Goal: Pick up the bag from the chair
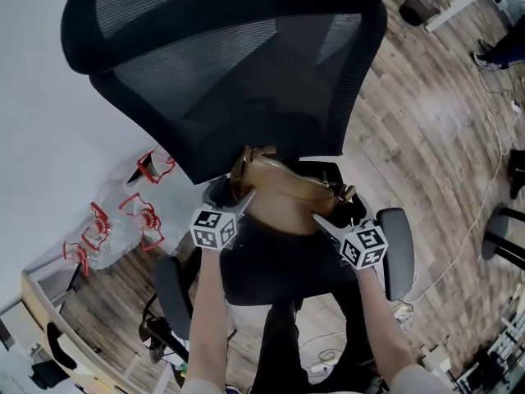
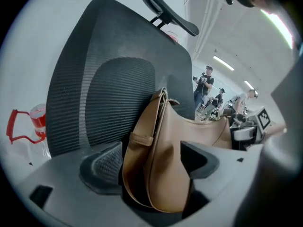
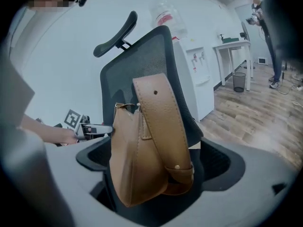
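A tan leather bag (image 1: pixel 287 191) stands on the seat (image 1: pixel 279 273) of a black mesh office chair, leaning on its backrest (image 1: pixel 230 64). My left gripper (image 1: pixel 244 203) is at the bag's left end and my right gripper (image 1: pixel 321 220) at its right end. In the left gripper view the bag (image 2: pixel 163 160) and its strap sit between the wide-set jaws of the left gripper (image 2: pixel 151 167). In the right gripper view the bag's end (image 3: pixel 142 150) and broad strap hang between the jaws of the right gripper (image 3: pixel 151 160), with gaps on both sides. Both grippers are open.
The chair's armrests (image 1: pixel 396 249) flank the seat. Red-handled clear bottles (image 1: pixel 123 220) lie on the floor at the left by the white wall. A black waste bin (image 1: pixel 418 5) and a cable run over the wooden floor. People (image 2: pixel 206 82) stand far off. A water dispenser (image 3: pixel 199 74) stands behind the chair.
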The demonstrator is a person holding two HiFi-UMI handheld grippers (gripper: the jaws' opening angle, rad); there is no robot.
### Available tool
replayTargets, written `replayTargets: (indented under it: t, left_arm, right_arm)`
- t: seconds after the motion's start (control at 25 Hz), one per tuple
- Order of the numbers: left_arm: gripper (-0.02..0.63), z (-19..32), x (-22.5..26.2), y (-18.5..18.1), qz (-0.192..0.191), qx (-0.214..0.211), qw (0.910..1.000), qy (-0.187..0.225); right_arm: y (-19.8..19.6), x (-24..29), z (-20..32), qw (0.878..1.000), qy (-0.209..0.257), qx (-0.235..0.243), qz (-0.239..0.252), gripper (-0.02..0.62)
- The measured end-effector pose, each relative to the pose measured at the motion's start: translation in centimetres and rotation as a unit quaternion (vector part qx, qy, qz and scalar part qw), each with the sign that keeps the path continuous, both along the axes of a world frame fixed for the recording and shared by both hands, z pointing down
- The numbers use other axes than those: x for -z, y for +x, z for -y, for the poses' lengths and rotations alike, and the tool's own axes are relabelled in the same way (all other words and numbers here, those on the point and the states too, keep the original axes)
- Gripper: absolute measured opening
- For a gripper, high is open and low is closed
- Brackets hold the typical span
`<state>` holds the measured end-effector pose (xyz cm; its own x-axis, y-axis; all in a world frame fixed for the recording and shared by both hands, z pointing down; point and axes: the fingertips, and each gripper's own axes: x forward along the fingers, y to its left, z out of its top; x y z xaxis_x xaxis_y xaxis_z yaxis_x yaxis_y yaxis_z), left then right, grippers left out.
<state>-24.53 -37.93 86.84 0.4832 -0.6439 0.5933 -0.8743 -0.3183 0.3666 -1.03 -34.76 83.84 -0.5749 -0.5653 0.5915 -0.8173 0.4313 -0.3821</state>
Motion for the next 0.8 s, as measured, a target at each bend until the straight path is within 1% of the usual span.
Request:
replayTargets:
  t: [0.12, 0.24, 0.44, 0.56, 0.64, 0.8]
  left_arm:
    - [0.354, 0.1, -2.0, 0.3, -0.018, 0.0, 0.9997, -0.015]
    - [0.361, 0.3, -2.9, 0.3, -0.048, 0.004, 0.9988, -0.011]
    - [0.362, 0.6, -2.8, 0.6, -0.076, -0.024, 0.9968, 0.006]
    - [0.362, 0.6, -2.7, 0.8, -0.089, -0.043, 0.9951, 0.012]
    - [0.364, 0.7, -2.7, 0.9, -0.092, -0.049, 0.9944, 0.016]
    - [0.376, 0.6, -2.9, 1.7, -0.075, -0.061, 0.9953, 0.014]
  right_arm:
    - [-0.6, -1.4, 0.5, 1.0, -0.005, 0.0, 0.013, 0.571]
    - [-1.0, -2.7, 0.3, 1.0, -0.007, 0.004, 0.01, 0.571]
    - [-0.6, -3.9, 0.6, 1.0, -0.011, 0.001, 0.025, 0.574]
    - [-1.0, -4.0, 0.4, 0.999, -0.007, 0.015, 0.032, 0.574]
    - [-1.4, -4.4, 0.1, 0.999, -0.009, 0.026, 0.026, 0.574]
    - [-1.6, -4.7, -0.2, 0.999, -0.004, 0.037, 0.007, 0.575]
